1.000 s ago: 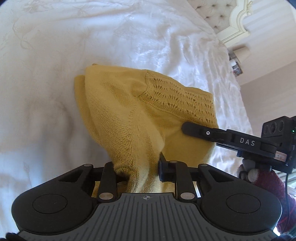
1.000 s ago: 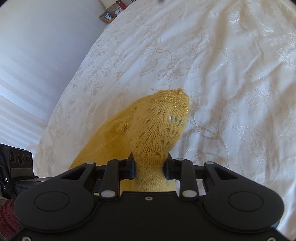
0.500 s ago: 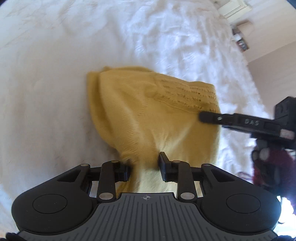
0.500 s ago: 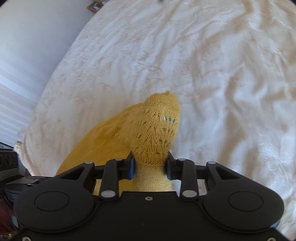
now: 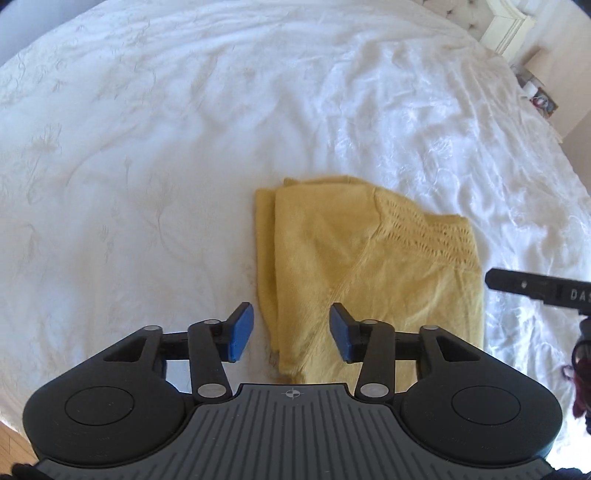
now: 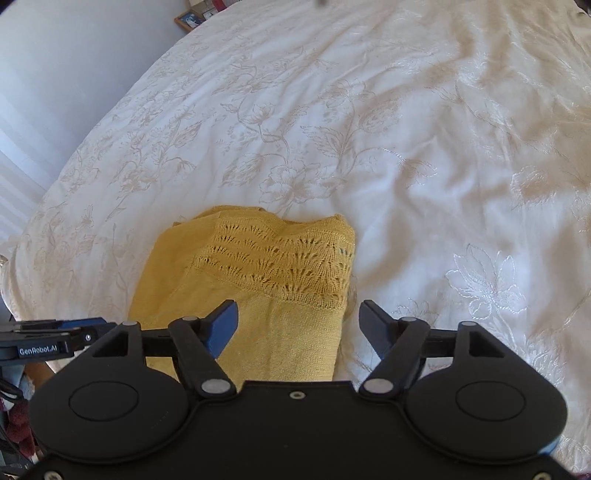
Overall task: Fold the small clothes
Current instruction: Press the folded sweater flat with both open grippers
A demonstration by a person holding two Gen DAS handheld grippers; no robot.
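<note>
My left tool [image 5: 291,332] and right tool [image 6: 297,328] are both spread, gripping nothing. The folded yellow knit [image 5: 369,258] lies on the embroidered white bedspread [image 6: 406,129], a framed picture [image 6: 187,18] beyond.

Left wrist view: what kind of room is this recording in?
Most likely a bedroom: the yellow knit garment lies on a white embroidered bedspread, with a tufted headboard at the far corner.
</note>
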